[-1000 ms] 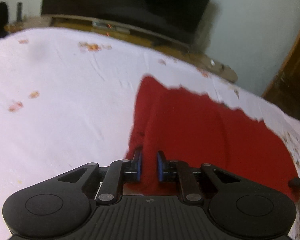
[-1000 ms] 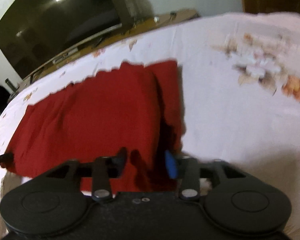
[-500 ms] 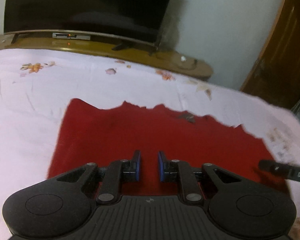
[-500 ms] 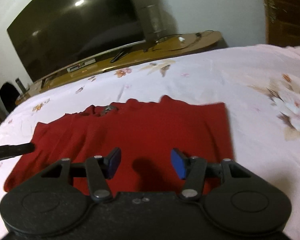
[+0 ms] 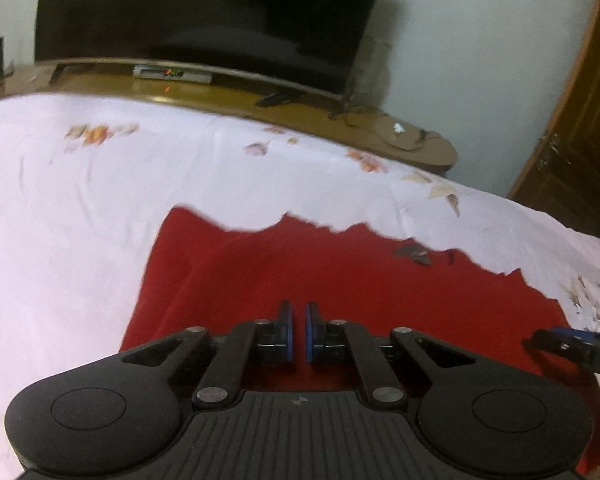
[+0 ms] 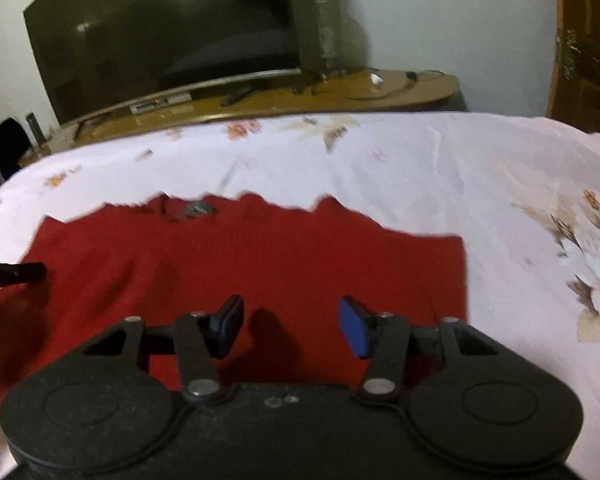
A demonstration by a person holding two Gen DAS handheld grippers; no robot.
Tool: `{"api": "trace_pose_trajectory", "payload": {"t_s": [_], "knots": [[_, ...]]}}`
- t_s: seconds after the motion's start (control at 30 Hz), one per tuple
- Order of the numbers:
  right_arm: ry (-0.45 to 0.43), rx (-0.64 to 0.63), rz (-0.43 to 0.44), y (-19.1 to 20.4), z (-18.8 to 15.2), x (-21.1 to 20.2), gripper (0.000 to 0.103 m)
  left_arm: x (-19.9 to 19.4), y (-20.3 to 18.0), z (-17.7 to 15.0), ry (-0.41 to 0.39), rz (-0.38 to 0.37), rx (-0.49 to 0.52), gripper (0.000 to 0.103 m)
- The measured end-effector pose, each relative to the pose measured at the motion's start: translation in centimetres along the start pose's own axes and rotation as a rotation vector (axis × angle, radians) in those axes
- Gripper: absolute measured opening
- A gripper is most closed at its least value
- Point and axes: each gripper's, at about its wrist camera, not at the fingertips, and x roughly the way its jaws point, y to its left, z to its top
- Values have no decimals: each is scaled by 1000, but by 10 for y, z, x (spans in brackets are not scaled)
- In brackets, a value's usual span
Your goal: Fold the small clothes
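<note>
While the left wrist view looks down on the red garment (image 5: 340, 288) spread on the bed sheet (image 5: 80, 208), the left tongs (image 5: 299, 330) have just closed, nothing visibly between the pads. Right wrist view: right tongs (image 6: 291, 326) stand apart over the near hem, holding nothing. Blur hides the hem's lie; seat both pinches squarely on it before lifting.

Home bedroom. Bed (image 5: 100, 208) with white floral sheet (image 6: 440, 184), big curved TV (image 6: 160, 36) on a low wooden stand (image 6: 380, 92) along the wall, set-top box (image 5: 172, 74) under it, wooden door (image 5: 580, 120) at right.
</note>
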Motion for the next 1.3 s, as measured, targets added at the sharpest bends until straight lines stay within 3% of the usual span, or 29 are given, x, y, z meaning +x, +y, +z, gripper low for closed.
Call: {"api": "trace_pose_trajectory", "payload": {"t_s": [0.17, 0.27, 0.33, 0.6, 0.93, 1.0, 1.03, 1.07, 1.2, 1.3], "knots": [[-23, 2, 25, 14, 20, 12, 53, 21, -17, 14, 43, 15, 19, 4], [-11, -14, -6, 14, 23, 29, 53, 40, -16, 12, 85, 74, 27, 4], [29, -29, -41, 9, 18, 46, 54, 45, -8, 10, 72, 65, 1, 4], [19, -38, -25, 12, 20, 43, 61, 48, -17, 11, 76, 100, 66, 4], [7, 22, -9, 30, 15, 23, 61, 42, -21, 16, 104, 100, 103, 6], [3, 36, -11, 35, 12, 14, 62, 37, -25, 20, 126, 102, 112, 14], [-2, 38, -14, 37, 12, 10, 62, 34, -27, 20, 126, 80, 124, 44], [-10, 39, -19, 39, 11, 6, 64, 31, -29, 20, 122, 54, 137, 100], [-20, 68, -27, 44, 11, 0, 65, 23, -40, 10, 14, 146, 247, 103], [-24, 74, -30, 50, 8, -2, 65, 35, -35, 8, 63, 147, 260, 103]]}}
